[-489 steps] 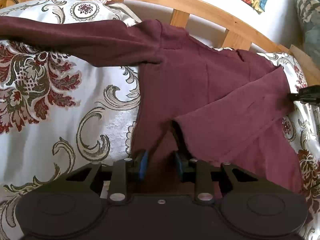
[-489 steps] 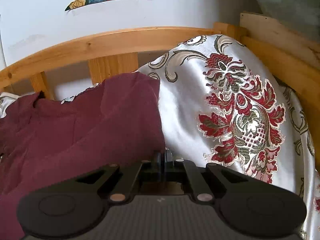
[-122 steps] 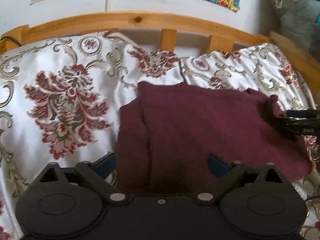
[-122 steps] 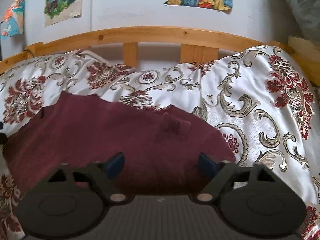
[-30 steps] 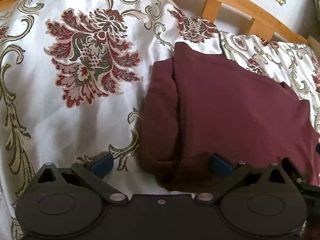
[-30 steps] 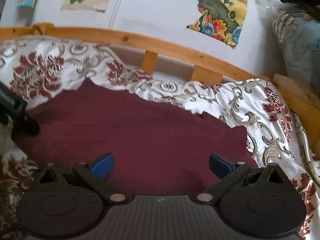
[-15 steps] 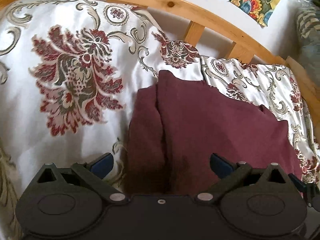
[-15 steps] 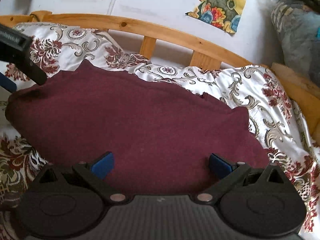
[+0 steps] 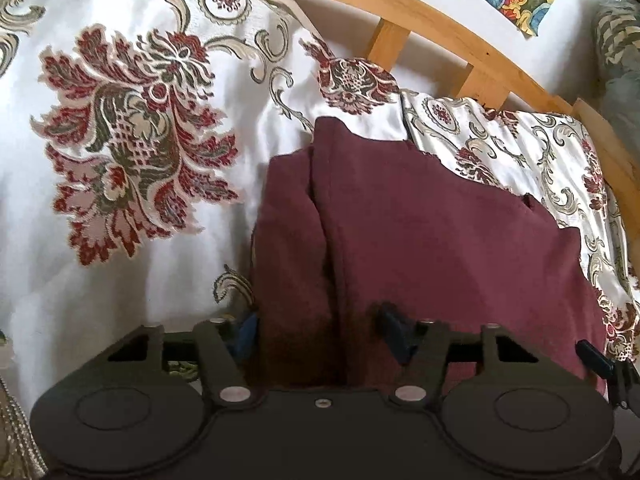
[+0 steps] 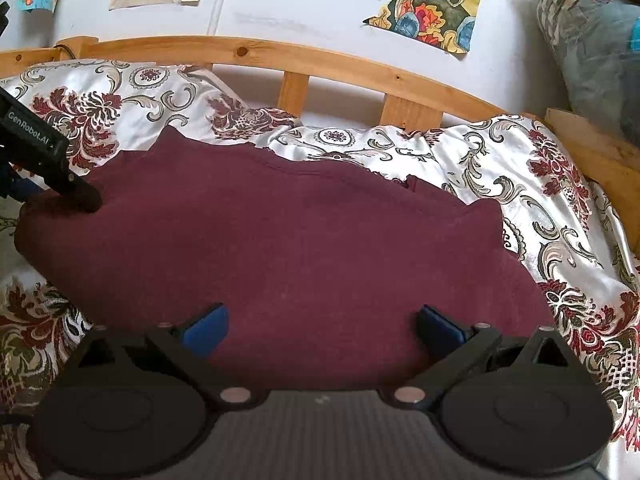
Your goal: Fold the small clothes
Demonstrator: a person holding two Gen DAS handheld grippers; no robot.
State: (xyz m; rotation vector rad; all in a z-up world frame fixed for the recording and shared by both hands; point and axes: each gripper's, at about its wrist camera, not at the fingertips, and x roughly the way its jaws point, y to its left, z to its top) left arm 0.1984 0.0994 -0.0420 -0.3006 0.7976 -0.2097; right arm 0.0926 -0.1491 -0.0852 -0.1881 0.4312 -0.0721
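A dark maroon knit garment [image 10: 288,248], folded into a thick oblong pad, lies across a white satin bedspread patterned with red-and-gold flowers [image 9: 132,152], its far edge near the curved pine bed rail [image 10: 320,64]. The cloth looks soft, limp and light, with enough nap to grip well; stacked layers show along its left end, where a loose panel [image 9: 288,240] sits slightly apart from the main body. It would likely sag and slide open if lifted by one layer only, so the safest hold seems to be a deep bite over all layers at an end or near corner.

The left gripper [image 9: 320,330] is partly closed, its blue-padded jaws narrowed around the near left end of the garment; the left pad [image 9: 245,332] sits at the outer edge of the loose panel, the right pad [image 9: 394,326] on top of the cloth (whether the pinch is already firm cannot be told). In the right wrist view its black finger presses onto that same end.

The right gripper [image 10: 320,326] is spread wide over the garment's near edge, pads well apart and holding nothing.

Torn colourful paper posters [image 10: 428,4] hang on the white wall behind the bed.
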